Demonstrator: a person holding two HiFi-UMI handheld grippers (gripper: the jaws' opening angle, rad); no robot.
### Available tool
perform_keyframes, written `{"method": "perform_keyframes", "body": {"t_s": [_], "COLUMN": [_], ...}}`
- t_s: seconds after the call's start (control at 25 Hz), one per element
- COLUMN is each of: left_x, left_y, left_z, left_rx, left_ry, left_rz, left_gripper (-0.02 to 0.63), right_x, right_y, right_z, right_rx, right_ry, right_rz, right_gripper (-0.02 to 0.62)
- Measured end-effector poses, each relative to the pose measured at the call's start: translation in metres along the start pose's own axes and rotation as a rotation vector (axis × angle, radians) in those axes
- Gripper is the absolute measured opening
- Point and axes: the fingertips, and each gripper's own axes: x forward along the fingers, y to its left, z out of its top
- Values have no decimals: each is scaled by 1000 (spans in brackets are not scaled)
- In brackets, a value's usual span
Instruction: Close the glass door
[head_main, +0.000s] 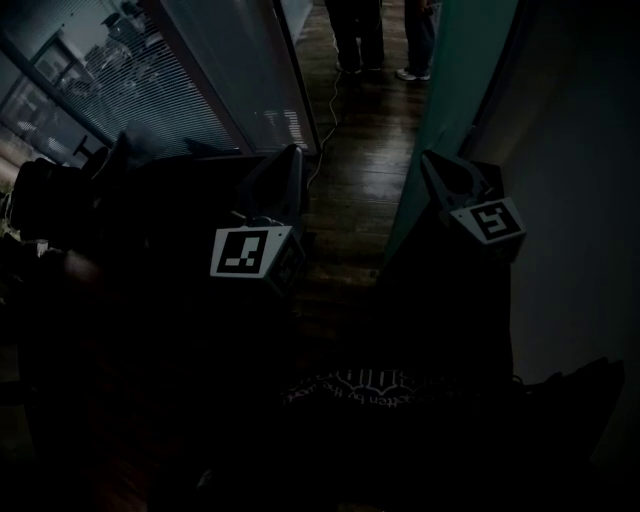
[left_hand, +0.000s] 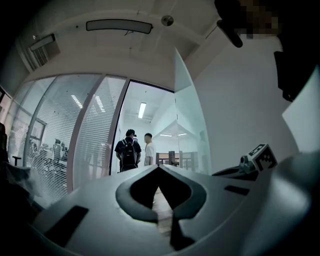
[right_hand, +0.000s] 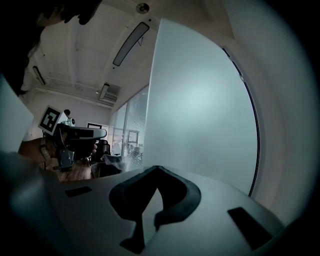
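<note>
Standing upright, the tall frosted teal glass door (head_main: 455, 85) runs edge-on away beside the right tool (right_hand: 156, 169); both it and the left tool (left_hand: 159, 167) are closed, empty

Passage: strip of wooden floor (head_main: 355, 190), open, running between glass partition (head_main: 230, 90) with blinds at left and glass door (head_main: 455, 80) at right. Obstructions: two people (head_main: 370, 30) standing at its far end; cable (head_main: 322, 130) trailing on the floor beside the partition's foot. Plain wall (head_main: 580, 200) right of the door.

The head view is very dark; both gripper views are brighter, fisheye-warped at edges.
</note>
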Motion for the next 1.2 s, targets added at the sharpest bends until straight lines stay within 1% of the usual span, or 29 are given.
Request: {"method": "perform_keyframes", "body": {"t_s": [0.08, 0.2, 0.32, 0.64, 0.8, 0.88, 1.04, 1.12, 1.2], "left_x": [7, 17, 21, 27, 24, 22, 25, 31, 38], "left_y": [8, 39, 59, 105, 129, 139, 158, 166, 174], "left_z": [2, 9, 6, 2, -2, -5, -7, -9, -10], "left_rx": [-1, -8, -16, -22, -29, -29, -31, -31, -33], "left_ry": [-4, -9, -4, -7, 0, 1, 2, -1, -6], "left_rz": [-11, -22, -19, 12, 37, 54, 83, 93, 106], "left_gripper": [-5, -5, -5, -5, -5, -5, -5, -5, -5], "right_x": [9, 40, 60, 105, 128, 139, 163, 176, 189], "right_y": [3, 14, 20, 27, 31, 35, 38, 38, 35], "right_z": [4, 15, 16, 22, 24, 26, 30, 29, 29], "right_rx": [-7, -12, -6, -11, -19, -18, 5, 12, 25], "right_ry": [6, 7, 9, 4, 4, -3, -17, -23, -32], "right_rz": [-2, -11, -15, -50, -73, -71, -42, -48, -75], "right_gripper": [3, 3, 3, 3, 3, 3, 3, 3, 3]}}
